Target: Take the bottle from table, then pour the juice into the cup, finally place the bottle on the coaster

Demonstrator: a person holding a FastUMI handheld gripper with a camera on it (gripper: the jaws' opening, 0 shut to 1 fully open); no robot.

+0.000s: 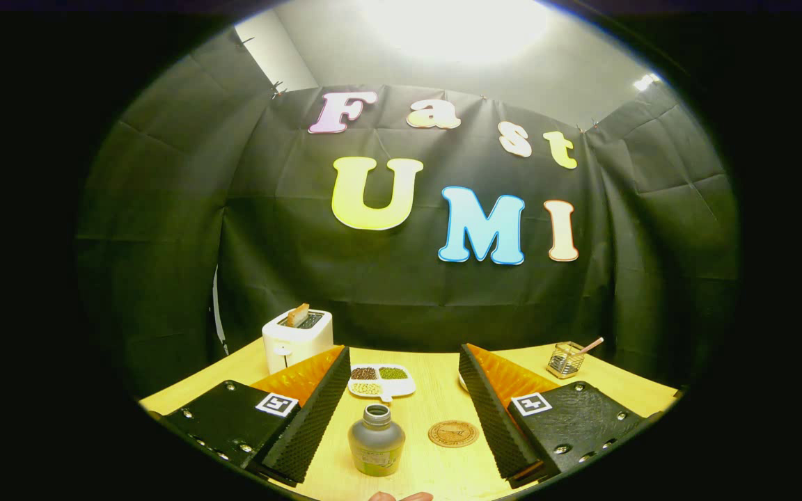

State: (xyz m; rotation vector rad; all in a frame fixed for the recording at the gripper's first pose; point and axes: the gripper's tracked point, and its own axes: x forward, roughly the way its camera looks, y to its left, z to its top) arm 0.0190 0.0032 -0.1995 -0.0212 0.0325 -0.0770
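Observation:
A small grey bottle with an open neck and a greenish label stands upright on the wooden table, between my two fingers and nearer the left one. A round brown coaster lies flat just right of the bottle, also between the fingers. My gripper is open wide, with nothing pressed between its fingers. A white rim, possibly the cup, peeks out behind the right finger; most of it is hidden.
A white toaster with a slice of bread stands at the back left. Beyond the bottle sits a white divided dish of beans. A wire holder with a stick stands back right. Fingertips of a person's hand show at the near edge.

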